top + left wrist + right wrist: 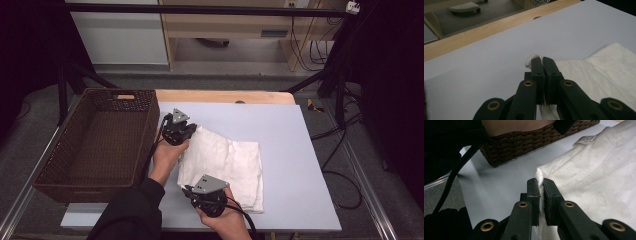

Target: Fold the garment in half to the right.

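Note:
A folded white garment (225,165) lies on the pale blue table top (280,130). My left gripper (192,131) is shut on the garment's far left corner; in the left gripper view its jaws (541,61) pinch a small fold of white cloth (531,58). At the near left corner, my right gripper (189,192) is shut on the cloth's edge, and in the right gripper view the white hem (539,176) sits between the closed jaws (540,185). A small label (585,139) shows on the garment.
A dark brown wicker basket (100,142) stands at the table's left, close to both hands. A wooden strip (225,96) runs along the far edge. Cables (345,175) lie on the floor to the right. Open table top extends right of the garment.

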{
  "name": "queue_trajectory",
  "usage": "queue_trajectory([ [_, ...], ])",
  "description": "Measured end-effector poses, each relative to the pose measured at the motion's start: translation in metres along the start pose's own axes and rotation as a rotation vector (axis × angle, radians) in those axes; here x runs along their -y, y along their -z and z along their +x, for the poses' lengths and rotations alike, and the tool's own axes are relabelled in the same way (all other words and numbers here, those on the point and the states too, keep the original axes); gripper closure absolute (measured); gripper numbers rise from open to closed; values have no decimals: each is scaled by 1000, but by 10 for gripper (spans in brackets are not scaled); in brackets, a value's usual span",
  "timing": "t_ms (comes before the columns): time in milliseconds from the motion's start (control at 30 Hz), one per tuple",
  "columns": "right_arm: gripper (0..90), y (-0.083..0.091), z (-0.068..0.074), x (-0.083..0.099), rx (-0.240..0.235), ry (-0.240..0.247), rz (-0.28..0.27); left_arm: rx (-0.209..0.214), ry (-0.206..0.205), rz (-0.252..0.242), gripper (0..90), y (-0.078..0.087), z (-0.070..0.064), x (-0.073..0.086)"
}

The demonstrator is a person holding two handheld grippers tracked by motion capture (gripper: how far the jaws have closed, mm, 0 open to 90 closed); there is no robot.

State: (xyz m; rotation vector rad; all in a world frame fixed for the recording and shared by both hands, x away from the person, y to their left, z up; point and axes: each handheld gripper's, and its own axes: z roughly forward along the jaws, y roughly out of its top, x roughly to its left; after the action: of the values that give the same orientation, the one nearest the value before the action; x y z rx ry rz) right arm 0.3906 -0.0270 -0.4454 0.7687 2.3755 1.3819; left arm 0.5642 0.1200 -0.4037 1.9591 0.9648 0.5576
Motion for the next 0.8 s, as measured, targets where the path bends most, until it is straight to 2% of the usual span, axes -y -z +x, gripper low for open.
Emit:
queue_trajectory([
  [300,846,8,-6,-15,16,-37,-61,-8,-2,5,878,4,5,-20],
  [467,846,9,-8,-23,23,-48,-74,-8,-10,2,878,8,8,-32],
  [600,846,9,-9,-32,36,-49,-97,-17,2,9,878,9,15,-36],
  [800,846,6,-11,-35,40,-70,-109,-23,17,24,877,8,22,-36],
])
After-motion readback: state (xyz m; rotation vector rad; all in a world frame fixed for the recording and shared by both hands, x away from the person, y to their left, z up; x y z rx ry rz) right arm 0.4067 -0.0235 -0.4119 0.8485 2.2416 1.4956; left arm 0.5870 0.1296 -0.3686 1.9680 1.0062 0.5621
